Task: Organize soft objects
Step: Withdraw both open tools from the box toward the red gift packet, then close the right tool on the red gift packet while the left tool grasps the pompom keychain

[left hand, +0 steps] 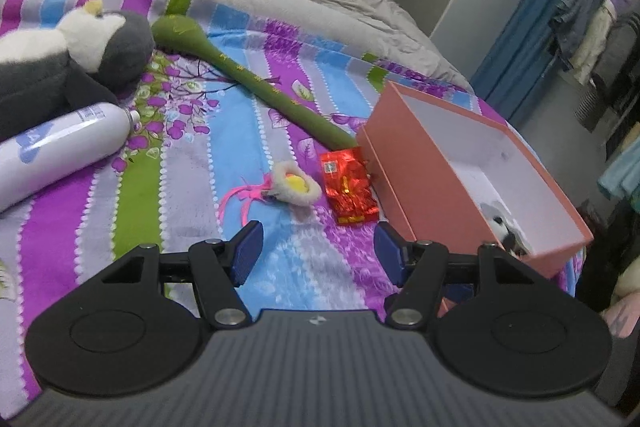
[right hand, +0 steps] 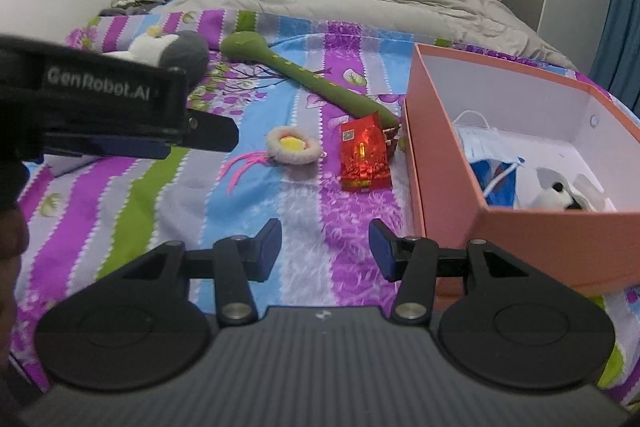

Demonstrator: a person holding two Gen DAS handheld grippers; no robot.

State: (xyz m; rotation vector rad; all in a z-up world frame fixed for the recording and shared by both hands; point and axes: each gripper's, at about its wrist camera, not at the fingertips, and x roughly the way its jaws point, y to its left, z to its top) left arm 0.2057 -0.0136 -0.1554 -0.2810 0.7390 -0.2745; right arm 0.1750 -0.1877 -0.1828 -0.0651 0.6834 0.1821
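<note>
My left hand-held gripper (left hand: 318,251) hangs over the striped bed cover (left hand: 192,195) with its jaws well apart and nothing between them; my right hand-held gripper (right hand: 324,247) does the same, jaws parted a little less, also empty; the small fluffy ring toy (left hand: 296,185) lies just ahead of the left jaws and slightly left of their gap, and from the right wrist it sits ahead and left of the gap, well apart from the pads. A red foil packet (left hand: 348,187) lies just beside the toy on the box side; a long green stuffed toy (left hand: 248,75) runs from behind the packet toward the head of the bed; the open pink box (left hand: 472,171) stands toward the bed's right edge, holding a small black-and-white plush (right hand: 560,193) and a blue-and-white cloth item (right hand: 492,163). A grey and white plush (left hand: 80,47) and a white bottle (left hand: 60,147) lie toward the left edge; nothing stands between either gripper and the ring toy. The toy is a cream fuzzy ring with a yellow centre and pink strings trailing toward the left edge.
</note>
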